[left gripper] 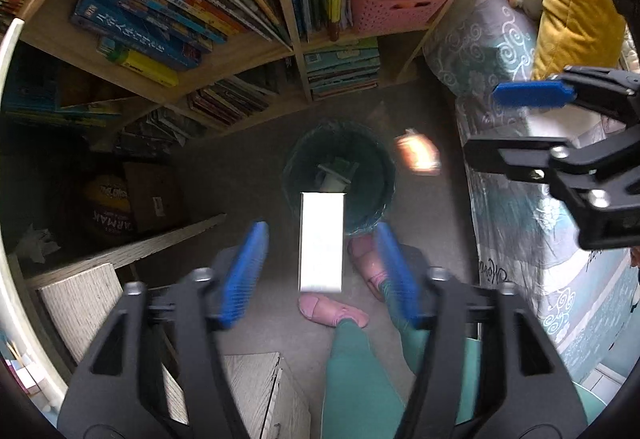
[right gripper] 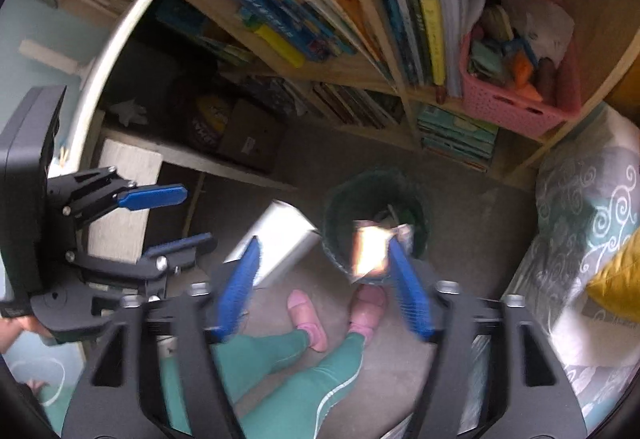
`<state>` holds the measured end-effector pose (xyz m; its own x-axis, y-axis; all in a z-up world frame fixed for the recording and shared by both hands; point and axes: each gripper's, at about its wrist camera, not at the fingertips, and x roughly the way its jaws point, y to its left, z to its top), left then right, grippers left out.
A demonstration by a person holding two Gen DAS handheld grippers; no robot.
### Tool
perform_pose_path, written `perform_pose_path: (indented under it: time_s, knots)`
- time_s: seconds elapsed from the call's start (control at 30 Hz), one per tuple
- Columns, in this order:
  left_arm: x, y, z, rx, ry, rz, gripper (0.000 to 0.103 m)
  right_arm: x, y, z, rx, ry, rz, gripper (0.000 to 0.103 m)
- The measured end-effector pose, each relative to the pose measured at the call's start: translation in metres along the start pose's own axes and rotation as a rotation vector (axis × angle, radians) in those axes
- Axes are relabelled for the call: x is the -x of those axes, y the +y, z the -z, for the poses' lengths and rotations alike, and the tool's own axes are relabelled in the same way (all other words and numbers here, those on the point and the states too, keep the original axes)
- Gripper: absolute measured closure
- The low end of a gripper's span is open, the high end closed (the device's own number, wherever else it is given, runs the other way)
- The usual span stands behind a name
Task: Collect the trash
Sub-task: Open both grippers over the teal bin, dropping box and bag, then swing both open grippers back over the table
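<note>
Two grippers, both over the floor beside a wooden bookshelf (left gripper: 240, 51). Far left, under a pale bench (left gripper: 80, 303): one dark ball (left gripper: 106, 207) with yellow lettering, one brown cardboard box (left gripper: 150, 197) touching it, one crumpled white tissue (left gripper: 36, 245) on the floor near them. Left gripper (left gripper: 322, 271) pointing straight down, jaws spread, blue pads well clear of one white rectangular box (left gripper: 322, 243) that sits between them without contact, blurred, its upper end overlapping the rim of the bin in the left wrist view. One dark green trash bin (left gripper: 340, 179) on the floor, lined with a bag, at least one pale piece of trash already inside; exact count not readable. Just right of the bin in that view, one bright orange-white wrapper (left gripper: 418, 155), heavily blurred. Right gripper (right gripper: 322, 287) angled down, jaws spread, same wrapper (right gripper: 370, 251) beside the inner face of its right pad; touching or not, cannot tell through the blur. Below: two pink slippers (left gripper: 332, 311), two green trouser legs (left gripper: 360, 379). On the shelf: many books, tilted and stacked, one pink basket (left gripper: 396, 5) full of small items. Far right: one patterned bed cover (left gripper: 520, 199), one yellow pillow (left gripper: 572, 7).
</note>
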<state>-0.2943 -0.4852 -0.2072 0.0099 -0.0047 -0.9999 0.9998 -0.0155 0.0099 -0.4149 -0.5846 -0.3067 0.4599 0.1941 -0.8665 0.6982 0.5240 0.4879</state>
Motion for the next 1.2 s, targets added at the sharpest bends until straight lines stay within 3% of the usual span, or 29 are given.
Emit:
perform_pose_path:
  time_s: [0.47,0.57,0.67,0.87,0.97,1.2]
  knots:
    - [-0.004,0.020,0.011,0.053,0.006,0.019,0.035,0.007,-0.021,0.010,-0.077,-0.003,-0.002,0.030]
    - [0.005,0.028,0.015,0.081,-0.011,0.040,0.023,0.012,-0.018,0.007,-0.073,-0.001,-0.021,0.030]
    - [0.020,0.036,0.022,0.092,-0.043,0.049,0.022,0.019,-0.007,-0.001,-0.039,-0.016,-0.051,0.027]
    - [0.061,0.072,0.048,0.166,-0.119,0.052,0.021,0.032,0.047,-0.030,0.128,-0.019,-0.162,0.022]
    - [0.089,0.104,0.074,0.251,-0.172,0.057,0.014,0.036,0.091,-0.053,0.249,-0.016,-0.236,0.015]
    - [0.144,0.180,0.160,0.503,-0.277,-0.054,0.007,0.024,0.232,-0.111,0.587,0.044,-0.382,0.014]
